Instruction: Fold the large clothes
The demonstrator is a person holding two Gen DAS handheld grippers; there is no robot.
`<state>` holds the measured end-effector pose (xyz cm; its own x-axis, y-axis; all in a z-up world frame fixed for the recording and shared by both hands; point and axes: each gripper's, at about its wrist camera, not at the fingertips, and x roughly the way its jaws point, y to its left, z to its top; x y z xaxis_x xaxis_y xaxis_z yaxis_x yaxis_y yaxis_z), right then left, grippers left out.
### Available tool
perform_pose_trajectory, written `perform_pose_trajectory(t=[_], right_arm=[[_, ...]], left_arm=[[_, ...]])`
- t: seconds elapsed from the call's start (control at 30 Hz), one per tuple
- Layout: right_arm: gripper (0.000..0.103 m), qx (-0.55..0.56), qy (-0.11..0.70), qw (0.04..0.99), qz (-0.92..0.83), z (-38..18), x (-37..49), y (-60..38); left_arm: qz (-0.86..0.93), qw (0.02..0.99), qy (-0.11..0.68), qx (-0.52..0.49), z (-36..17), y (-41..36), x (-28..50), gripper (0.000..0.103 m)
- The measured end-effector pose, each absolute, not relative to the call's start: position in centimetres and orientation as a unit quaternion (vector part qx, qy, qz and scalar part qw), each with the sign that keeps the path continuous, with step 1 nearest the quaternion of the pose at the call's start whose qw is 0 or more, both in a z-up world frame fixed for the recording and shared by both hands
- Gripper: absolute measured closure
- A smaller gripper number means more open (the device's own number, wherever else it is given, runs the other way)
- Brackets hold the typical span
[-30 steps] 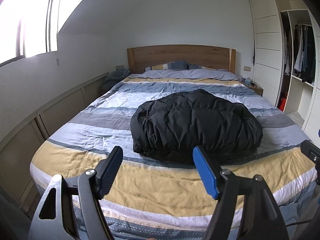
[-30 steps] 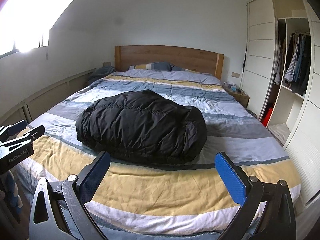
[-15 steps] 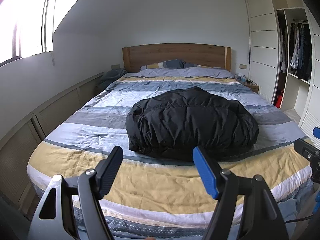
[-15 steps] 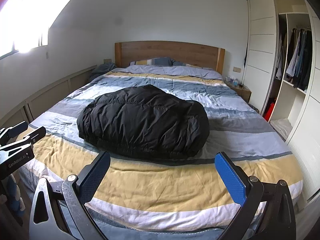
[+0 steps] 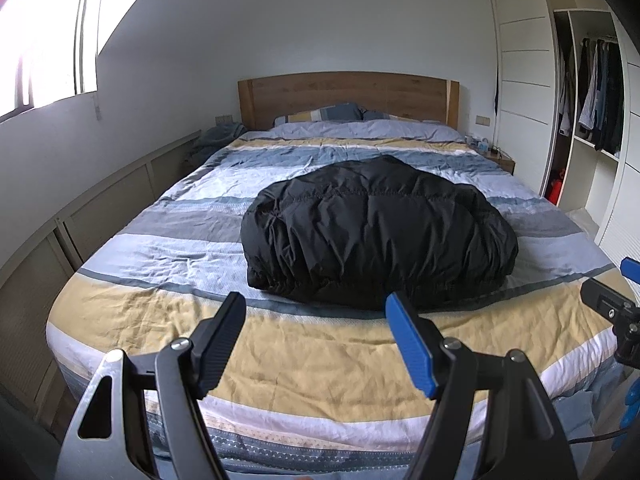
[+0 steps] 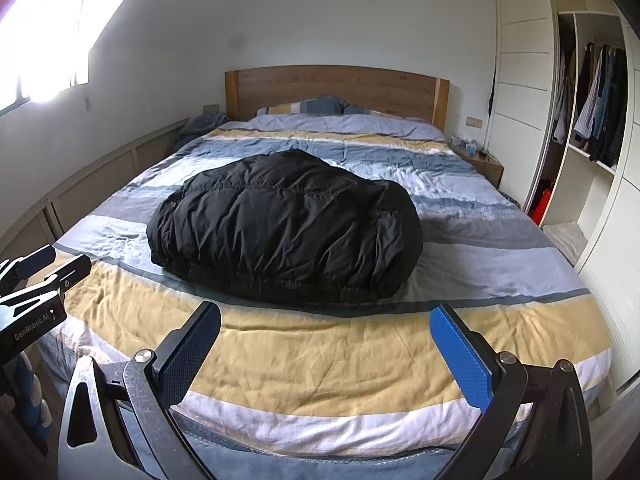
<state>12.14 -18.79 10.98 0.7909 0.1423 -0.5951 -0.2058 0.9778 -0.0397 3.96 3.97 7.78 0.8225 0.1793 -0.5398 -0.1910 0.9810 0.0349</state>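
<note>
A black puffy jacket (image 5: 376, 232) lies bundled in a folded heap on the striped duvet of the bed (image 5: 280, 364); the right wrist view shows the same jacket (image 6: 284, 228) left of centre. My left gripper (image 5: 316, 320) hangs open over the yellow stripe at the foot of the bed, short of the jacket's near hem, with nothing between its fingers. My right gripper (image 6: 328, 332) is also open and empty, a little back from the hem. Each gripper shows at the edge of the other's view.
A wooden headboard (image 5: 348, 96) and pillows stand at the far end. An open wardrobe (image 5: 592, 96) with hanging clothes is on the right, a nightstand (image 5: 500, 160) beside it. Low panelled wall units (image 5: 80, 216) run along the left under a bright window.
Both views have tilted slightly, so the bed and jacket sit a little differently in frame. The jacket has not moved and both grippers stay open.
</note>
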Motion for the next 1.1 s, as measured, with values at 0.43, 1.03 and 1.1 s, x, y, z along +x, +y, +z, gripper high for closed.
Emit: perform_pose_trajectory(t=[0.43,1.03,1.1], right_arm=[[0.0,-0.047,0.339,0.936,0.084,8.9,14.1,-19.0],[0.0,-0.044,0.369,0.925,0.075,6.7,16.2,-19.3],[0.0,-0.043,0.369,0.925,0.074,6.6,16.3,-19.4]], left_arm=[[0.084,0.948,0.307,-0.016,6.0,4.0,5.8,0.032],[0.084,0.942,0.326,-0.02,4.1,4.5,7.3,0.032],[0.086,0.941,0.328,-0.022,3.9,4.7,7.5,0.032]])
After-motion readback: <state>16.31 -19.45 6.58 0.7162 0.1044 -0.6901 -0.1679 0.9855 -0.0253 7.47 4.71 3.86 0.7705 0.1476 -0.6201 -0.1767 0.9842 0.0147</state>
